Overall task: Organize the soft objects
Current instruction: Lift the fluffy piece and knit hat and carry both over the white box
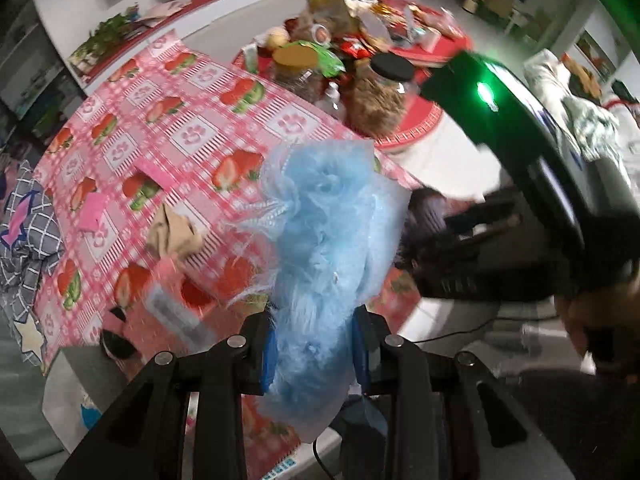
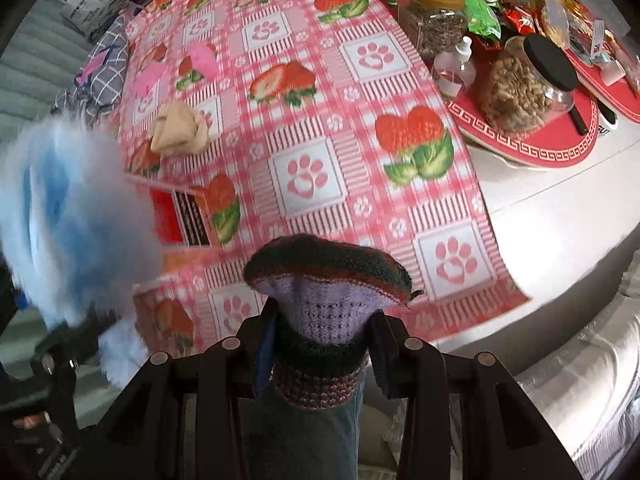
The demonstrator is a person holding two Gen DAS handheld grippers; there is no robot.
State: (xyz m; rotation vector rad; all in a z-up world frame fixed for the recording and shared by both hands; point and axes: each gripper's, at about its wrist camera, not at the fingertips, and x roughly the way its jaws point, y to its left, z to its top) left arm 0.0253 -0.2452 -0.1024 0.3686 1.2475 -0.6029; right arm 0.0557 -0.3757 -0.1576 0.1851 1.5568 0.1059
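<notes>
Carrying step: left claw is clamped on a blue fluffy mesh item, right claw on a knitted sock; next calls for a placing spot on the table.

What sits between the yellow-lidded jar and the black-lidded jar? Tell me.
In the right wrist view, a small clear pump bottle stands between the yellow-lidded jar and the black-lidded jar, with green packaging behind it.

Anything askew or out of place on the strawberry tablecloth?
Yes: a crumpled beige cloth and pink pieces lie scattered loose on the tablecloth, and a grey plaid fabric spills over its far-left edge. No spills or damage visible.
</notes>
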